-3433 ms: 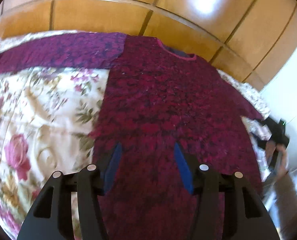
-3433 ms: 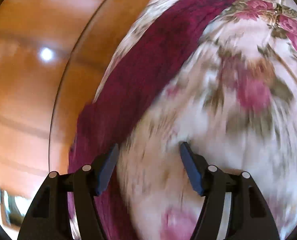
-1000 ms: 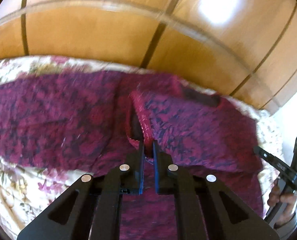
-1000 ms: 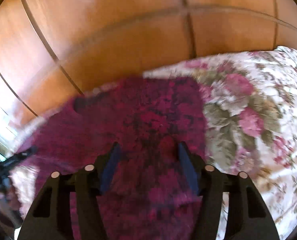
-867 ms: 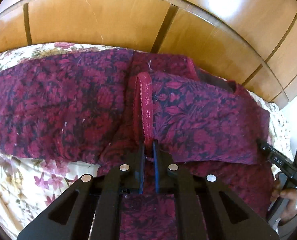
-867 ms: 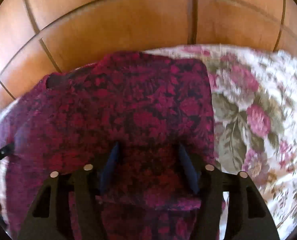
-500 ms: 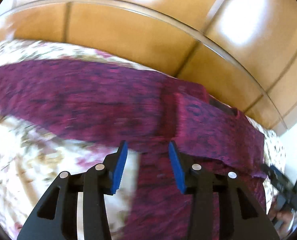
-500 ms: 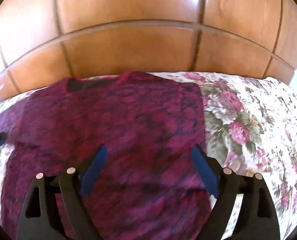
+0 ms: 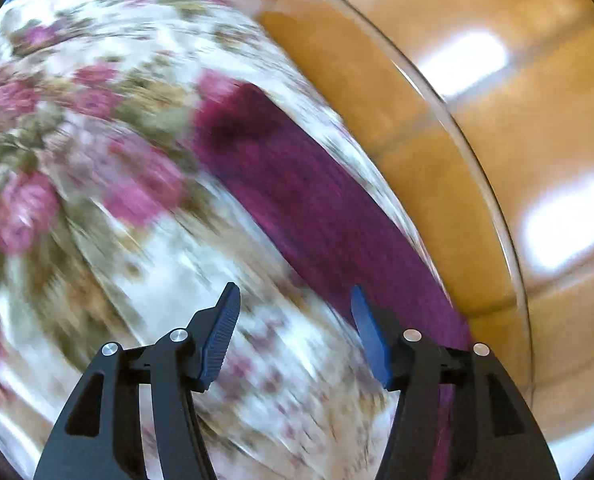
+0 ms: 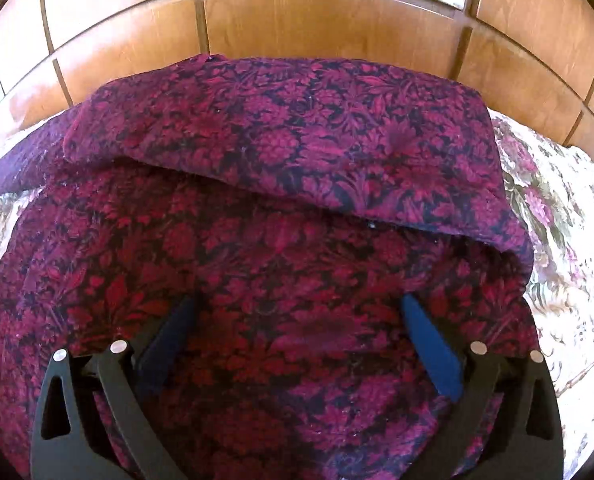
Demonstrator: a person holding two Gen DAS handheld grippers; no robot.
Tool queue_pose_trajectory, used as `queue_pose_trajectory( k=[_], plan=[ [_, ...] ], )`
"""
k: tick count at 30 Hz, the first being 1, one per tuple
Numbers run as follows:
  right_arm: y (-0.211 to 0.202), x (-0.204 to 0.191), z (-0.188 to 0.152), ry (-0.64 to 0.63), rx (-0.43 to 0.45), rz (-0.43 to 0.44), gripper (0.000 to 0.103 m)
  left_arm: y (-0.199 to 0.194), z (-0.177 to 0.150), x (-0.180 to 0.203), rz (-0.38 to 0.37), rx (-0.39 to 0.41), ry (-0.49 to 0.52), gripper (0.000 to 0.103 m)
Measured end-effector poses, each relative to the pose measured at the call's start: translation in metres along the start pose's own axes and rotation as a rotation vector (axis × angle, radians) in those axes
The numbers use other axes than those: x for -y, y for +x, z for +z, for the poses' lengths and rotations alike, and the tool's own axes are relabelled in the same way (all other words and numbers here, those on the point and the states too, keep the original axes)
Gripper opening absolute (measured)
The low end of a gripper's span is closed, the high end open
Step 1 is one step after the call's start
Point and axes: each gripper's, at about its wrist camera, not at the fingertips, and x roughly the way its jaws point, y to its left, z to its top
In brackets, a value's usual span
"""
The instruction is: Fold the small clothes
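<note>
Both spread and holding nothing: right tool (image 10: 297, 344) low over shirt (image 10: 257, 248) on bed (image 10: 569, 240), one flap lying across shirt's chest, left tool (image 9: 293, 332) beside shirt's spread-out sleeve (image 9: 317, 208), likely next fold.

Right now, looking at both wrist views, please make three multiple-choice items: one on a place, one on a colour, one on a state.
1. Where does the folded-over flap of the garment lie?
A. Across its far part, near the wooden panels
B. Hanging off the bed
C. Between the right tool's fingers

2. What colour is the garment's pattern?
A. Green on white
B. Magenta on dark
C. Plain yellow

3. How does the left tool stand?
A. Shut on the sleeve
B. Shut on nothing
C. Open, holding nothing

Answers: 1 A, the flap's edge crosses the cloth just below the panels. 2 B, magenta flowers cover a dark ground. 3 C, its fingers are spread, with the floral bedspread showing between them.
</note>
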Motion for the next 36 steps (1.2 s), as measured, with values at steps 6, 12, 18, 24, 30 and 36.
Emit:
queue_pose_trajectory(
  k=[6, 12, 18, 24, 30, 36],
  plan=[
    [-0.001, -0.002, 0.0, -0.006, 0.019, -0.012, 0.101, 0.015, 0.041, -0.038, -0.074, -0.005, -0.217, 0.056],
    [-0.002, -0.005, -0.003, -0.017, 0.023, -0.031, 0.101, 0.055, 0.065, -0.04, 0.004, -0.061, -0.216, 0.017],
    [-0.003, -0.004, -0.002, -0.018, 0.026, -0.037, 0.101, 0.032, 0.059, 0.018, -0.073, 0.041, -0.028, 0.011],
    [-0.002, -0.004, -0.001, -0.019, 0.026, -0.037, 0.101, -0.01, -0.03, 0.138, -0.27, 0.022, 0.386, 0.011],
    [-0.002, -0.002, -0.001, -0.017, 0.026, -0.033, 0.101, 0.018, -0.173, 0.217, -0.311, -0.15, 0.705, 0.01],
    [-0.002, 0.004, 0.002, -0.002, 0.028, -0.011, 0.101, 0.048, -0.257, 0.24, -0.223, -0.273, 0.92, 0.043]
  ],
)
